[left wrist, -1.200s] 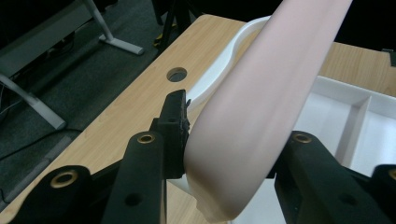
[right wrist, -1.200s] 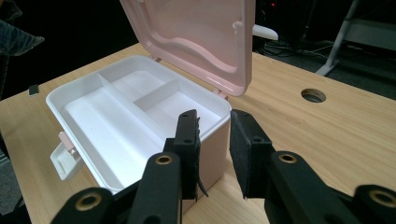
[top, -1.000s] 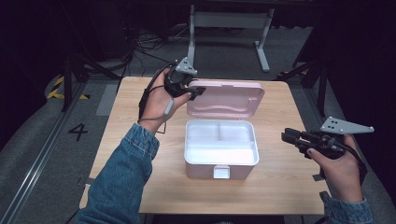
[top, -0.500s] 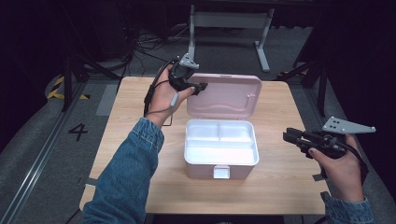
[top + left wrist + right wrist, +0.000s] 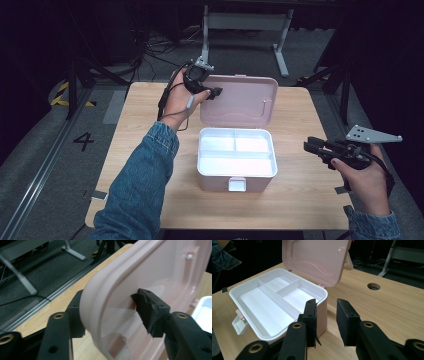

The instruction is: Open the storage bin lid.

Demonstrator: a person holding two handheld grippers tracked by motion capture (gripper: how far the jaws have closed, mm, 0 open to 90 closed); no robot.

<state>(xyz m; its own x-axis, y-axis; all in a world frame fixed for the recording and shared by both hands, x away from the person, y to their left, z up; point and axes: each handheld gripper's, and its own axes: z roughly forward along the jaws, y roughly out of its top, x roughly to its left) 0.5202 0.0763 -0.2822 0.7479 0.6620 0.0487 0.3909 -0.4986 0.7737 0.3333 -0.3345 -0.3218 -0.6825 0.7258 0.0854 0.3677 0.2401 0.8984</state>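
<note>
Pink plastic box with white inside tray [image 5: 236, 159] sits mid table, open. Tray split into three parts: two small at back, one long at front, all bare. Small white latch [image 5: 237, 184] hangs at front. Pink lid [image 5: 240, 100] stands up at back, on hinges, inside facing forward, left edge pinched between black jaws.

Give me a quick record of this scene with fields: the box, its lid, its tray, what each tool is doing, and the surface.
box: pale pink plastic box, front latch hanging down
lid: pink hinged lid, open and upright
tray: white divided tray, compartments look empty
left tool: left tool, jaws either side of the lid's edge
right tool: right tool, open, beside the box, holding nothing
surface: light wooden table
</note>
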